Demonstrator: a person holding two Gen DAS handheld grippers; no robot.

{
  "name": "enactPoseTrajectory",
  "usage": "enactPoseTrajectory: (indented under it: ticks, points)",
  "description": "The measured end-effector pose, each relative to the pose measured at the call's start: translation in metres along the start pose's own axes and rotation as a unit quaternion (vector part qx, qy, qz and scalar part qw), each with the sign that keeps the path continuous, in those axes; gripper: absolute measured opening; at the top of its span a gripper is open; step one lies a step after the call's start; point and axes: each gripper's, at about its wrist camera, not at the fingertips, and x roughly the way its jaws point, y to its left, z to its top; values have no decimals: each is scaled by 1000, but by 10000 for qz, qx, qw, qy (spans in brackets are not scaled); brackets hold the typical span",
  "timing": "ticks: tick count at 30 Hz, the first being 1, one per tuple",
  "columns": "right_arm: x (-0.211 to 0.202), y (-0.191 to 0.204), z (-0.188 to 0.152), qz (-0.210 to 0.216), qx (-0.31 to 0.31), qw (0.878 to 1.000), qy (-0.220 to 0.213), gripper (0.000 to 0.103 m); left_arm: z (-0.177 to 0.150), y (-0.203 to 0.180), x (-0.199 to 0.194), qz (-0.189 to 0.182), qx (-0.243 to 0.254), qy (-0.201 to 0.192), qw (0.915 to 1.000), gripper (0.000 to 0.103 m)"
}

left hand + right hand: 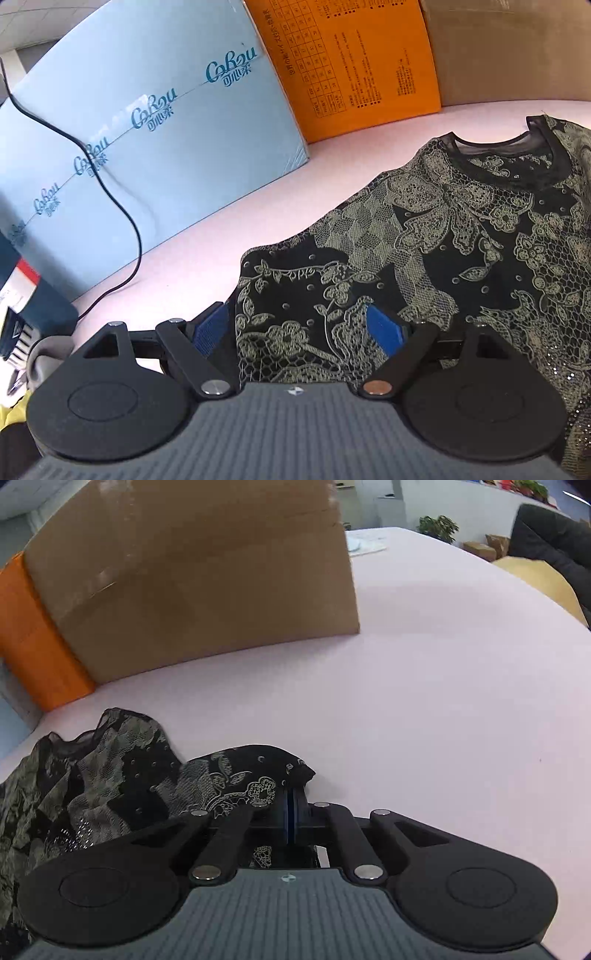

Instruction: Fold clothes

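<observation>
A black top with an olive lace flower print (443,236) lies on the pale pink table (229,221), neckline toward the far side. My left gripper (295,325) is open, its blue pads standing on either side of the sleeve's end. In the right wrist view the same top (122,782) lies bunched at the left. My right gripper (291,805) is shut on the top's sleeve edge, the blue pads pressed together with dark fabric pinched between them.
A light blue carton (155,140), an orange box (354,62) and a brown cardboard box (199,576) stand along the table's far side. A black cable (122,221) runs down in front of the blue carton. Bare pink table (443,701) stretches to the right.
</observation>
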Motion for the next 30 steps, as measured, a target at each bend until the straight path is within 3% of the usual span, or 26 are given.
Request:
enactPoseTrajectory:
  ticks: [3,7,8,9,10,11,14,17,18,21,26,28,30]
  points:
    - [-28,-4,8,-264,-183,9994,96,3,-4,4,-10,-16,122,-84,9999,82]
    - [-53,-22,5,-876,-342,9936,627,4,-14,14,-13,6,152,35,9999,82]
    - [-57,-26,2,-1020,-357,9911,777,7,-17,17,-13,17,133,69,9999,82]
    - [-61,-30,-1,-1176,-378,9883,890,17,-20,20,-13,28,114,103,9999,82]
    - [-66,-31,-2,-1381,-426,9861,818,35,-23,23,-13,39,96,137,9999,82]
    - [-72,-31,-3,-1576,-481,9842,644,41,-26,25,-13,49,77,171,9998,82]
    - [-87,-25,0,-1857,-485,9813,149,44,-32,37,-10,118,-73,220,9997,82]
    - [-90,-10,9,-1319,-460,9899,-231,54,-33,57,-1,140,-499,221,9984,82]
    - [-86,-2,14,-1093,-555,9921,-255,60,-31,65,4,99,-670,231,9974,82]
    - [-69,26,28,-544,-956,9938,-186,62,-26,90,18,-3,-1119,224,9935,82]
    - [-46,68,48,-25,-1461,9892,-130,72,-27,134,42,-145,-2031,388,9783,81]
    - [-38,76,49,62,-1471,9891,-73,75,-30,139,47,-278,-2202,418,9742,76]
    - [-33,80,48,128,-1442,9895,12,75,-28,134,51,-499,-2066,445,9761,68]
